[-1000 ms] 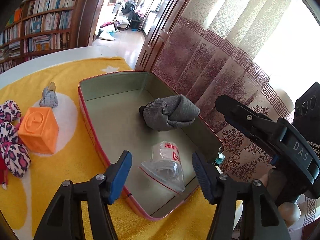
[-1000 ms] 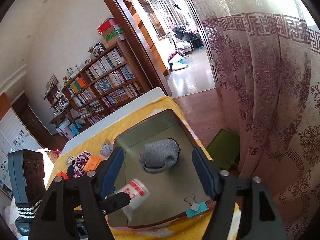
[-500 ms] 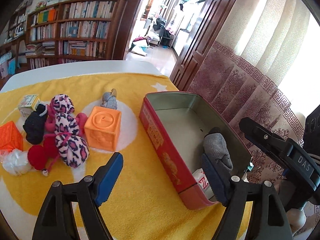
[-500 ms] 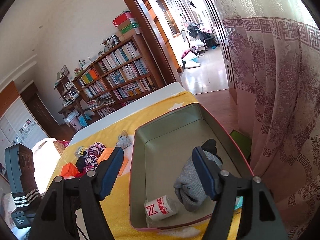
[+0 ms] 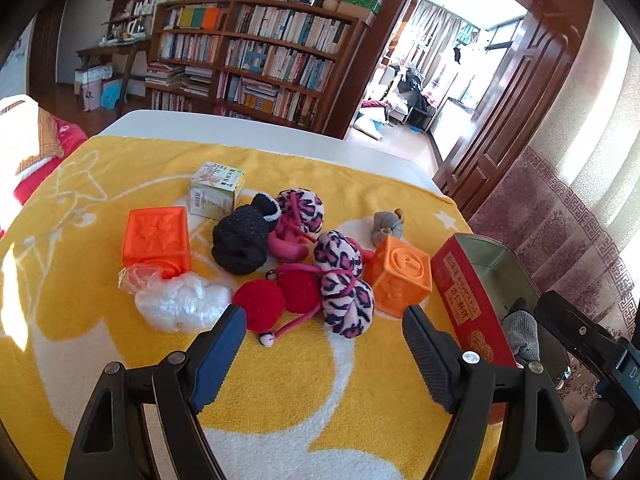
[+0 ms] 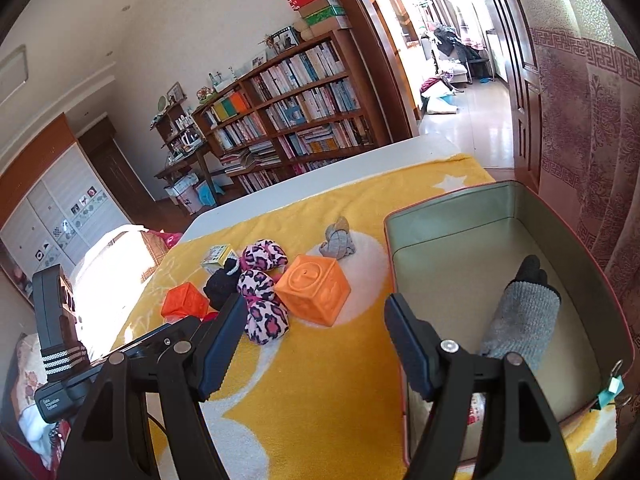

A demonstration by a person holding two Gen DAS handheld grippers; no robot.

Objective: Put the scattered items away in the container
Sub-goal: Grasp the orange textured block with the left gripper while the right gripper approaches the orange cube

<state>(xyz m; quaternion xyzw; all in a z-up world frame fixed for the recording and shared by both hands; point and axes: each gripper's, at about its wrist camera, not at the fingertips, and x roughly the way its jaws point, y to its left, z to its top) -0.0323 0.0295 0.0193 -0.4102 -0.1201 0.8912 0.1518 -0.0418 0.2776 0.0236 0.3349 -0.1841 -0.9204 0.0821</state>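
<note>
On your table a blanket [image 5: 304, 380] carries everything. At its right edge stands the tin [image 6: 452, 208], and inside it a rolled sock [image 6: 520, 320] lies toward the near end. Just left of the tin sits a cube [image 5: 400, 276], with a small bundled cloth [image 5: 386, 226] behind it. Left of that cube the patterned hair ties [image 5: 344, 300] and two pompoms [image 5: 260, 304] lie tangled together, a knit hat [image 5: 242, 240] behind them. Farther left stands a second cube [image 5: 156, 236], a crumpled plastic bag [image 5: 180, 304] in front of it and a small carton [image 5: 216, 188] behind.
</note>
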